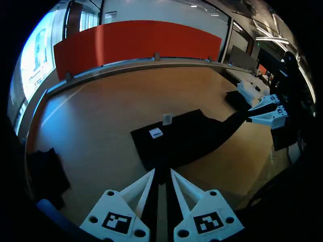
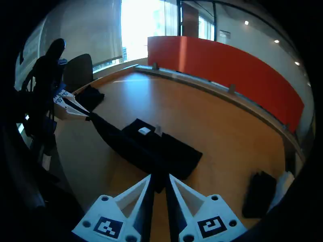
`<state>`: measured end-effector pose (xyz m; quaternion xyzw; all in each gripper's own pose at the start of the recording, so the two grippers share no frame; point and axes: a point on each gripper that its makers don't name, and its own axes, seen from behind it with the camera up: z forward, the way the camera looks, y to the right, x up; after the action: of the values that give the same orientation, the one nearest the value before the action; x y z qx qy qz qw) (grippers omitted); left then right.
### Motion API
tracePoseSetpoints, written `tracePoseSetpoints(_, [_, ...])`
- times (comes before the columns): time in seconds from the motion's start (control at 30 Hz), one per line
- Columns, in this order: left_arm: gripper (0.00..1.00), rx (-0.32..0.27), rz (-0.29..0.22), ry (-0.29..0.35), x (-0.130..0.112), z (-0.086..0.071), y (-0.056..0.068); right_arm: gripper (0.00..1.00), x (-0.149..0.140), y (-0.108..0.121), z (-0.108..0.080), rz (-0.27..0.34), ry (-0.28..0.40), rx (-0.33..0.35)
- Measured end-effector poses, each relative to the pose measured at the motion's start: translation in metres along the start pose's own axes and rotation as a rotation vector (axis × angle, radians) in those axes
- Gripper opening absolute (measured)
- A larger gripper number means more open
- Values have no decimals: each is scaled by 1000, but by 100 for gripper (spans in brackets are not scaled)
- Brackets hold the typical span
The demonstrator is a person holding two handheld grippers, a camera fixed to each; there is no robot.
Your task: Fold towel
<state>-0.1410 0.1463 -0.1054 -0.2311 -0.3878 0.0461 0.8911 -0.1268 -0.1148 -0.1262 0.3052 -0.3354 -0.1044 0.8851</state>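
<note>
Fingers [image 1: 137,187] of my left gripper [image 1: 161,174] pinch one corner of the black towel [image 1: 185,137]. My right gripper [image 1: 249,114], at three o'clock in the left gripper view, clamps another corner, so that edge stretches taut between them, ready, I judge, to carry over. Its far half lies on the wooden table [image 1: 121,97], with the orange partition [image 1: 137,40] at twelve o'clock.

Light wooden table [image 1: 121,105], curved far edge — a red divider panel [image 1: 137,40] stands along it. Bright windows [image 2: 141,28] behind, daylight glaring on the wood. Strip lights [image 1: 274,39] on the ceiling. Dark office chair [image 2: 78,70] by the table's edge.
</note>
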Motion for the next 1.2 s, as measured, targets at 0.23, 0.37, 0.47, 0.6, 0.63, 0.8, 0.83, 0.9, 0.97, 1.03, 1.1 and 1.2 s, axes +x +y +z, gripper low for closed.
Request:
tracePoseSetpoints(0.23, [11,6,-6,4,9,19,-8,17,-1,14,18,7,-23,-10])
tracePoseSetpoints(0.37, [11,10,-2,4,14,33,-14,17,-2,24,30,23,-35,-15])
tracePoseSetpoints(0.47, [11,13,4,2,18,44,-18,17,-3,32,39,35,-45,-16])
tracePoseSetpoints(0.6, [11,19,13,-2,23,59,-24,17,-3,41,52,46,-58,-19])
tracePoseSetpoints(0.63, [11,21,16,-3,24,62,-26,17,-4,43,55,49,-60,-20])
tracePoseSetpoints(0.8, [11,25,27,-16,24,76,-31,17,-6,49,66,59,-75,-21])
tracePoseSetpoints(0.83, [11,25,29,-18,23,78,-31,17,-7,49,67,59,-77,-20])
tracePoseSetpoints(0.9, [11,23,31,-23,22,82,-32,17,-9,51,69,60,-83,-20])
tracePoseSetpoints(0.97, [11,20,33,-26,21,85,-33,17,-10,52,71,61,-89,-21])
tracePoseSetpoints(1.03, [11,22,36,-30,20,90,-35,17,-12,54,75,65,-95,-21])
tracePoseSetpoints(1.1, [11,25,40,-35,19,95,-37,17,-13,55,79,69,-102,-20])
tracePoseSetpoints(1.2, [11,30,49,-42,18,103,-41,17,-16,58,86,75,-115,-19])
